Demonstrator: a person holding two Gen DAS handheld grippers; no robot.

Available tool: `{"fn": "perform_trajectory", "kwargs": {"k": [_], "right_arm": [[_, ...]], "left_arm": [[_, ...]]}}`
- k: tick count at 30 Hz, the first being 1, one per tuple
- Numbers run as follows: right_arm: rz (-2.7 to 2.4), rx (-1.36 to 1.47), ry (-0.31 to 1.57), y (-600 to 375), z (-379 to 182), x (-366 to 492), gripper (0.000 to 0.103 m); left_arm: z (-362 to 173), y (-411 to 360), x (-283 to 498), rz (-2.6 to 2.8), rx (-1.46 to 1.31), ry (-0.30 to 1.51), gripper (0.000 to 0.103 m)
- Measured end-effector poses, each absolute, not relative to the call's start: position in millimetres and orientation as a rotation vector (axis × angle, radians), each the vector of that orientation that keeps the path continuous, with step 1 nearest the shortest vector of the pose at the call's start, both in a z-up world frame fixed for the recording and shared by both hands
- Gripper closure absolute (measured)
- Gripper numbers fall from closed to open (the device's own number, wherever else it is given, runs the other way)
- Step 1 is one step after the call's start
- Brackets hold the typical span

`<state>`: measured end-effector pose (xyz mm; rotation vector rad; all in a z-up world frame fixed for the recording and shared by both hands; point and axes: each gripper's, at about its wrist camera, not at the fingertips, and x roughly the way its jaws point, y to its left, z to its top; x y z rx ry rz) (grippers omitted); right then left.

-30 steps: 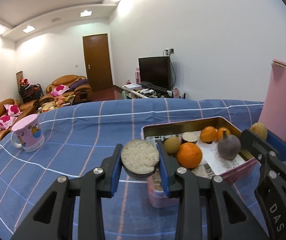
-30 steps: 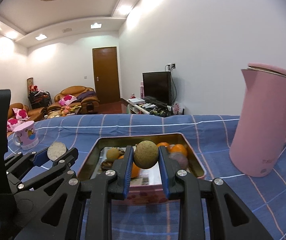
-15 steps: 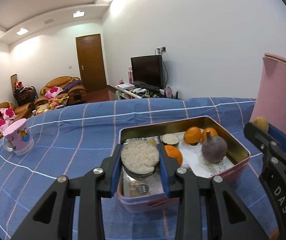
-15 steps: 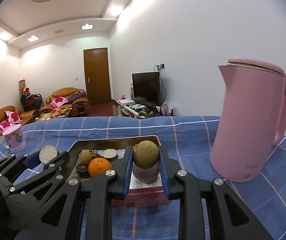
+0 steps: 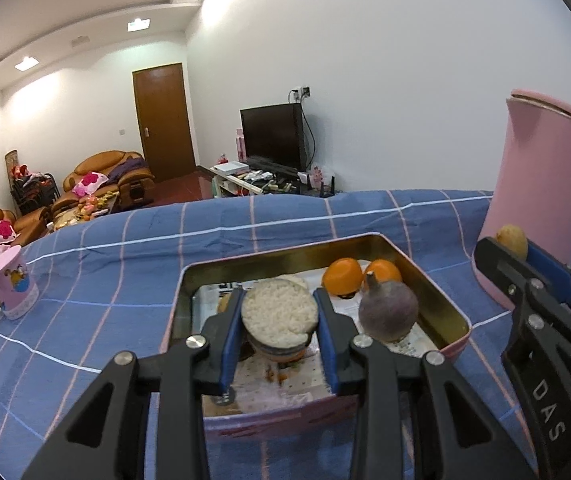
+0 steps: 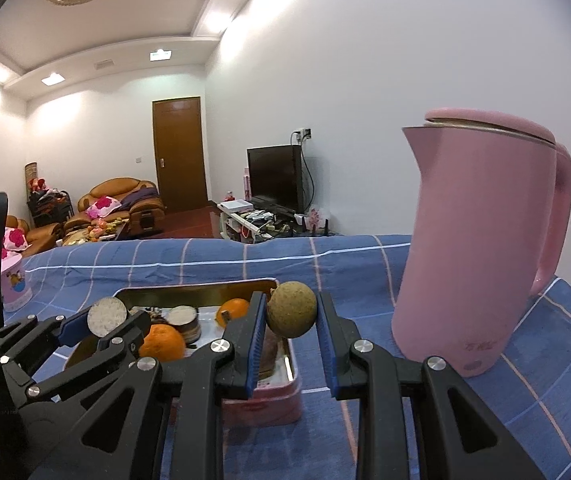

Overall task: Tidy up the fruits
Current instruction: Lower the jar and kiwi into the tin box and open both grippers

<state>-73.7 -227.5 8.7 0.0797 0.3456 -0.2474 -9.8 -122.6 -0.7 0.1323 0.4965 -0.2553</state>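
We hold 2 grippers; the left gripper (image 5: 279,316) is clamped nearly closed on 1 halved fruit (image 5: 280,315) w/ grainy white flesh facing the cam, held above the tin (image 5: 281,256); the right gripper (image 6: 291,314) is pinched tight on 1 round tan-green fruit (image 6: 291,309), held over the tin's right end, near the pink kettle (image 6: 473,248). Count inside the tin, both views taken together: 3 oranges, i.e. 2 at the back (image 5: 342,276) (image 5: 383,273) and 1 at the front (image 6: 162,342); 1 purple round fruit w/ a stem (image 5: 388,312); 1 more cut half (image 6: 182,316) showing pale flesh; the tin is lined w/ printed paper. Also 1 pink mug (image 5: 7,282) on the blue checked cloth (image 5: 125,264), well apart from the tin on its left; 1 kettle on the right. Hard to read: from the left cam our held half covers the tin's middle, so the cut half behind shows only as a rim; a small brownish fruit left of the pad is mostly hidden; from the right cam the purple fruit is just a dark sliver behind the pad; the kettle's handle is cut off in the left view; dark bits near the tin's back wall are too small to tell.
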Motion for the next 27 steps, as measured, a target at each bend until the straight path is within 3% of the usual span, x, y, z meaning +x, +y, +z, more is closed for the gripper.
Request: {"fn": "perform_trajectory", "kwargs": {"k": [27], "right_arm": [[-0.227,0.042,0.309,-202,21,-36,0.076]], "left_arm": [[1,-91,31,-0.213,-0.007,0.530,0.067]]}}
